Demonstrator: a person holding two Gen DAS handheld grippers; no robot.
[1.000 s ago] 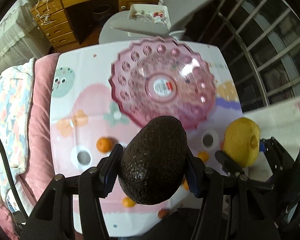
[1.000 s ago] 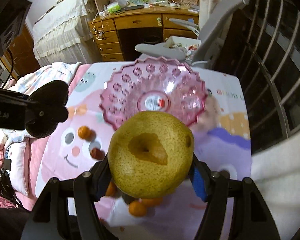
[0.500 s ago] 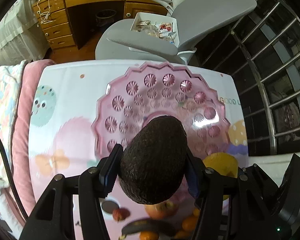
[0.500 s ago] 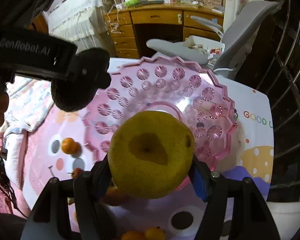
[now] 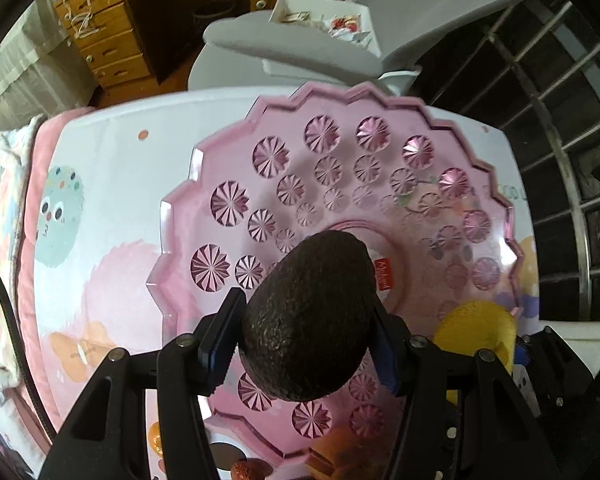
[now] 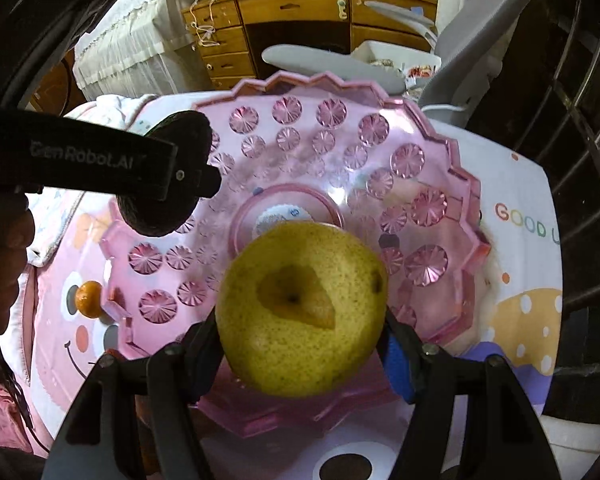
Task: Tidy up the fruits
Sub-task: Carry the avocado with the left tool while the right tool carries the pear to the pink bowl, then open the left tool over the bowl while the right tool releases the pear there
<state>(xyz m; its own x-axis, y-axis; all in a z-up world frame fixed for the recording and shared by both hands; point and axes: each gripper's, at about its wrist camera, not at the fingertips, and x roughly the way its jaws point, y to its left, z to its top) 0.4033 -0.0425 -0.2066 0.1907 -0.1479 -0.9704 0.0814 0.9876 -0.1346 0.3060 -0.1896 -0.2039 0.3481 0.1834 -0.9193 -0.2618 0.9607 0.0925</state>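
Note:
My left gripper (image 5: 306, 332) is shut on a dark avocado (image 5: 308, 316) and holds it over the near part of a pink faceted glass bowl (image 5: 236, 204). My right gripper (image 6: 300, 340) is shut on a yellow pear (image 6: 300, 312) and holds it over the same bowl (image 6: 420, 168), near its front edge. The avocado (image 6: 168, 184) and the left gripper show at the left of the right wrist view. The pear (image 5: 476, 328) shows at the lower right of the left wrist view. The bowl holds no fruit that I can see.
The bowl stands on a small table with a cartoon-print cloth (image 6: 520, 208). A small orange (image 6: 89, 294) lies left of the bowl; more small fruits (image 5: 332, 456) lie near its front edge. A grey chair (image 5: 300, 44) and wooden desk (image 6: 300, 12) stand behind.
Both grippers have moved forward with their fruits, from short of the bowl to over it. The bowl now fills most of both views.

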